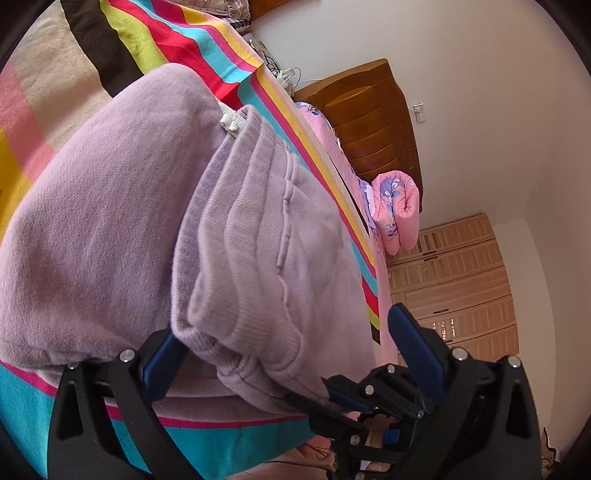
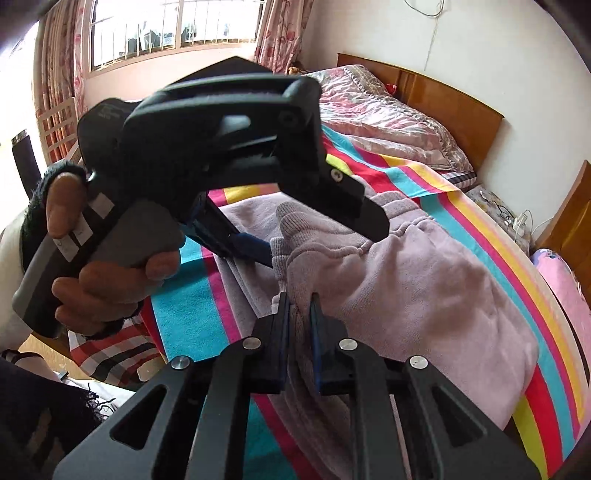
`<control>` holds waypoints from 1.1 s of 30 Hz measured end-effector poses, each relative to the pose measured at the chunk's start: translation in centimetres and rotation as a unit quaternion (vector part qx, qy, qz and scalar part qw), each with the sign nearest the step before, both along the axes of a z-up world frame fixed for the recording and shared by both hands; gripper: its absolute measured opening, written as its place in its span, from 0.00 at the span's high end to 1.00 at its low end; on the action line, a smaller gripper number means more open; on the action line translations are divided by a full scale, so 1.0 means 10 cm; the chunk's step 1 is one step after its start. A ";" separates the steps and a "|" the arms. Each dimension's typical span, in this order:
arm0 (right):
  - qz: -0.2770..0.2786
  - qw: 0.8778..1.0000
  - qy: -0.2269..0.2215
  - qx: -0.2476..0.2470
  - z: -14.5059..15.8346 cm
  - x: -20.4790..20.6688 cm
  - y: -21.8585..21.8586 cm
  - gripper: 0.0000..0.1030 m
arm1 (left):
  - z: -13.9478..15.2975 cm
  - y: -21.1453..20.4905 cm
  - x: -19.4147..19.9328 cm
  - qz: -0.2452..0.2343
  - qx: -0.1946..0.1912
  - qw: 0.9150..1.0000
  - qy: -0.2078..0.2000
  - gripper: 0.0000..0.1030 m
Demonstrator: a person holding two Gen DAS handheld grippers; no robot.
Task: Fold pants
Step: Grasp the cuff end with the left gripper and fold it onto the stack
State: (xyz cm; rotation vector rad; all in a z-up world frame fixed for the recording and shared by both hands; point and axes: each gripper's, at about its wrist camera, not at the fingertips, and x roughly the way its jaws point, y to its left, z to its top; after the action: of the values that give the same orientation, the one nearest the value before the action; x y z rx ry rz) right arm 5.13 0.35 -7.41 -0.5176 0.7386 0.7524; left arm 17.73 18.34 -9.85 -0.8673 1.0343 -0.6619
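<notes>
Lilac sweatpants [image 1: 110,221] lie partly folded on a striped bed sheet [image 1: 192,40]. In the left wrist view a ribbed cuff [image 1: 251,295] of the pants sits between the wide-apart fingers of my left gripper [image 1: 284,325], which is open. Its right finger stands clear of the cloth. My right gripper [image 1: 343,395] bites the fabric edge just below the cuff. In the right wrist view my right gripper [image 2: 298,306] is shut on a fold of the pants [image 2: 424,288]. Above it, a hand [image 2: 110,280] holds my left gripper [image 2: 325,240], whose jaws straddle the cuff.
The bed's wooden headboard [image 2: 443,96] and a pink quilted cover [image 2: 388,122] lie beyond the pants. A rolled pink floral blanket [image 1: 395,210] sits at the bed's edge by a wooden nightstand [image 1: 373,125]. A window [image 2: 170,29] with curtains is behind.
</notes>
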 end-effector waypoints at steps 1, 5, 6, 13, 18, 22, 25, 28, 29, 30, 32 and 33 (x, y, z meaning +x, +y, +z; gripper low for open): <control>0.000 1.000 0.004 -0.007 -0.11 0.00 0.01 0.88 | 0.00 -0.02 0.00 0.000 0.009 1.000 0.001 0.02; 0.003 1.000 0.014 0.009 -0.10 -0.03 0.00 0.78 | -0.02 -0.11 0.02 0.000 0.039 0.999 0.010 0.02; 0.001 1.000 0.011 0.008 -0.08 -0.03 -0.01 0.77 | -0.02 -0.12 0.02 0.000 0.045 0.999 0.012 0.02; -0.017 0.995 0.010 0.102 0.37 -0.30 -0.66 0.57 | -0.05 -0.11 0.01 0.015 0.089 0.996 0.022 0.33; -0.107 0.985 0.012 0.132 0.36 -0.55 -1.37 0.43 | -0.07 -0.09 -0.01 0.017 0.096 0.995 0.018 0.35; -0.161 0.979 0.029 0.121 0.10 -0.73 -1.61 0.28 | -0.07 -0.09 -0.02 0.027 0.116 0.993 0.021 0.52; -0.233 0.966 0.029 0.108 -0.11 -0.69 -1.65 0.28 | -0.08 -0.05 -0.06 0.030 0.113 0.993 0.021 0.65; -0.280 0.950 0.027 0.134 -0.16 -0.57 -1.78 0.28 | 0.12 -0.11 -0.13 0.036 0.134 0.990 -0.011 0.76; -0.288 0.948 0.023 0.130 -0.19 -0.53 -1.78 0.28 | 0.27 -0.16 -0.15 0.033 0.149 0.988 -0.033 0.76; -0.296 0.948 0.020 0.120 -0.22 -0.46 -1.74 0.28 | 0.44 -0.24 -0.16 0.028 0.161 0.985 -0.059 0.77; -0.289 0.950 0.021 0.118 -0.24 -0.36 -1.64 0.28 | 0.84 -0.39 -0.14 0.010 0.169 0.979 -0.113 0.77; -0.287 0.951 0.013 0.114 -0.24 -0.34 -1.57 0.28 | 1.05 -0.44 -0.14 0.002 0.170 0.976 -0.139 0.77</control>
State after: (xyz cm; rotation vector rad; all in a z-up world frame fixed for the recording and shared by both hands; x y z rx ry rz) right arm 1.69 -15.35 -9.76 -0.0684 0.7651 0.2913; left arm 16.31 13.91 0.62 -0.4633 0.8595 -0.5637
